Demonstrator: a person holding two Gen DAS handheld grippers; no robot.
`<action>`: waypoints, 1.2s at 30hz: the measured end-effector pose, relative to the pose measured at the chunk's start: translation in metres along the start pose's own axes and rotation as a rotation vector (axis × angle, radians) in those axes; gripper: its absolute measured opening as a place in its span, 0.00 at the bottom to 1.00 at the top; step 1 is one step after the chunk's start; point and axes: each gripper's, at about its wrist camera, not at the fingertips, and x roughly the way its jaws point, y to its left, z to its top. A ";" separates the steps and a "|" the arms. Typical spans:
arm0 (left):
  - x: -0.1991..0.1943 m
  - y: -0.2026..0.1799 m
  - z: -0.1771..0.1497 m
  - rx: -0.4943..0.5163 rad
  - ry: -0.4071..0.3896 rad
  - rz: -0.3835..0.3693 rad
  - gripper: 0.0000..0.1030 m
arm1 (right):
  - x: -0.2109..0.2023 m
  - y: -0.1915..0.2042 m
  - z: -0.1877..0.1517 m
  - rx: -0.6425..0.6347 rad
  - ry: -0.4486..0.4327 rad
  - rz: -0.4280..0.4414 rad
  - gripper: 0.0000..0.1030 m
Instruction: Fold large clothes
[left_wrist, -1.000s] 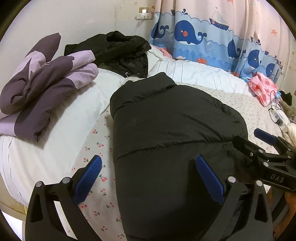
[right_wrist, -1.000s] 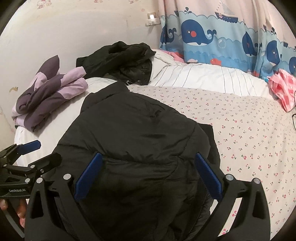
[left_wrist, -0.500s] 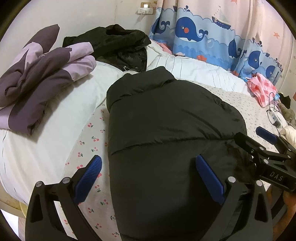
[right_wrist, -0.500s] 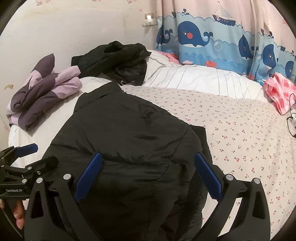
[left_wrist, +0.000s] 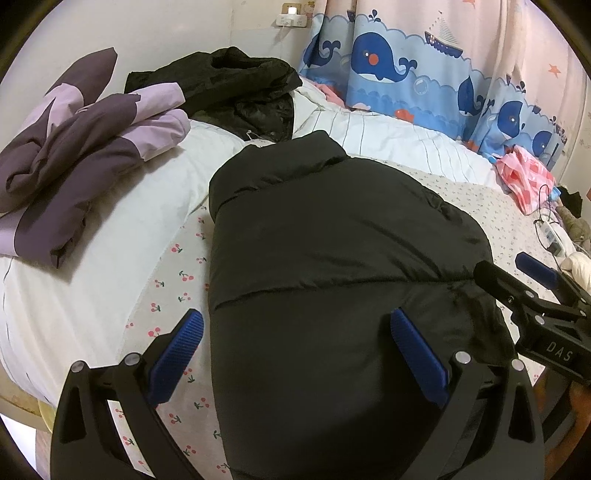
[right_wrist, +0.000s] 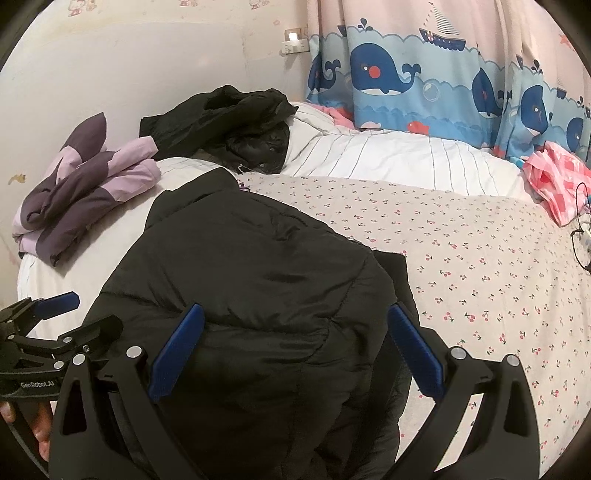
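**Black puffer jacket on bed, both grippers wide apart**

We see the black puffer jacket (left_wrist: 332, 266) folded on the cherry-print sheet (right_wrist: 480, 266), collar toward the wall. The left gripper (left_wrist: 295, 354) and the right gripper (right_wrist: 295, 350) hang over the jacket's near end, jaws spread, gripping nothing. Beyond the jacket: a purple garment (left_wrist: 81, 158), another black coat (right_wrist: 236, 122). No containers visible.

The black jacket (left_wrist: 332, 280) runs off the bottom edge; its sleeves are folded under, hidden from both cameras.
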 end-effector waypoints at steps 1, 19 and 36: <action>0.000 0.000 0.000 -0.001 0.002 0.000 0.95 | 0.000 0.000 0.000 -0.002 0.000 -0.001 0.93; 0.002 0.001 -0.002 -0.001 0.010 0.002 0.95 | 0.006 0.000 -0.001 -0.006 0.023 -0.011 0.93; 0.008 0.002 -0.001 0.003 0.026 0.002 0.95 | 0.023 -0.003 -0.008 -0.031 0.147 -0.001 0.93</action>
